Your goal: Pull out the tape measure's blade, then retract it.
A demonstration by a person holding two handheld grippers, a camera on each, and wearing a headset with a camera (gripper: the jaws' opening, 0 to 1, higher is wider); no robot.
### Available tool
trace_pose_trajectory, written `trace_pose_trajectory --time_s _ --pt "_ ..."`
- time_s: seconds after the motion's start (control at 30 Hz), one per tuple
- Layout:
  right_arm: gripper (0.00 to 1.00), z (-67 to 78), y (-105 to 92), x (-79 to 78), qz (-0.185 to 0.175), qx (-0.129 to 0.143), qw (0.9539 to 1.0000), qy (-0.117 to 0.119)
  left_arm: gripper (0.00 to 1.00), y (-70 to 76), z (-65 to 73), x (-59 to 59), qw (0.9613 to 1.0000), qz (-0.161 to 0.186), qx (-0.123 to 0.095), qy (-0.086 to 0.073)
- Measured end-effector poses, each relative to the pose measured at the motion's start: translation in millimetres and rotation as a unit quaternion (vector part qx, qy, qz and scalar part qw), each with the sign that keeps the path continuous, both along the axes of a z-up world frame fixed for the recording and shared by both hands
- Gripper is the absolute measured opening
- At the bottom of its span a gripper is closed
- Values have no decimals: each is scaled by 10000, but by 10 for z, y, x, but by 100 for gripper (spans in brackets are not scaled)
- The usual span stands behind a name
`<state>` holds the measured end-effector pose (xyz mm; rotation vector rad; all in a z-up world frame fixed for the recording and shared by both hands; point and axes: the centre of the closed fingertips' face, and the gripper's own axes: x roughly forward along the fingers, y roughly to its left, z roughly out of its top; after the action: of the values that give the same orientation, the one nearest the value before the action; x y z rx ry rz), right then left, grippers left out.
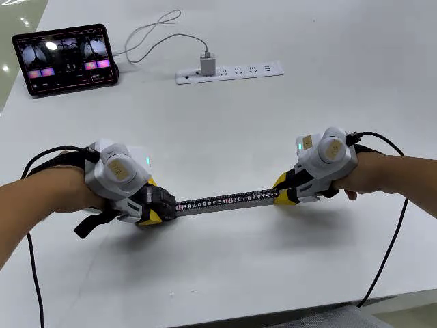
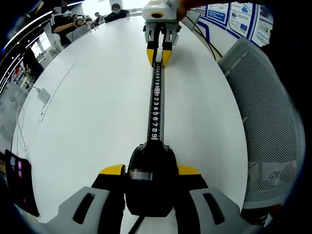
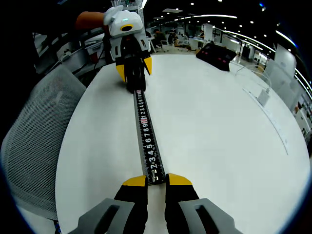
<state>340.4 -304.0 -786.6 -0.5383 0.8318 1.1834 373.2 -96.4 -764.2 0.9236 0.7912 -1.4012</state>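
One tape measure (image 2: 150, 187), left claw (image 2: 150, 169) clamping it — right claw (image 3: 156, 181) pinching blade (image 3: 146, 129)

Open-plan office, w/ a lab feel.
Big white table (image 1: 328, 41), mesh chair (image 2: 265, 112), power strip (image 1: 235, 70), tablet (image 1: 66, 58); wall posters (image 2: 234, 12), rows of ceiling lights (image 3: 229, 17), people (image 2: 73, 22) at far end.

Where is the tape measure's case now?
The case sits lower left in the head view, held in the left gripper; its blade stretches to the right gripper.
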Motion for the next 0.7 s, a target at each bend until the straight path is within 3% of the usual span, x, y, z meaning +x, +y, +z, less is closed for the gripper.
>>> trace_pose_trajectory --time_s 0.7 --pt "8 3 -105 -3 -28 -67 10000 36 33 -2 -5 6 10000 10 -7 7"
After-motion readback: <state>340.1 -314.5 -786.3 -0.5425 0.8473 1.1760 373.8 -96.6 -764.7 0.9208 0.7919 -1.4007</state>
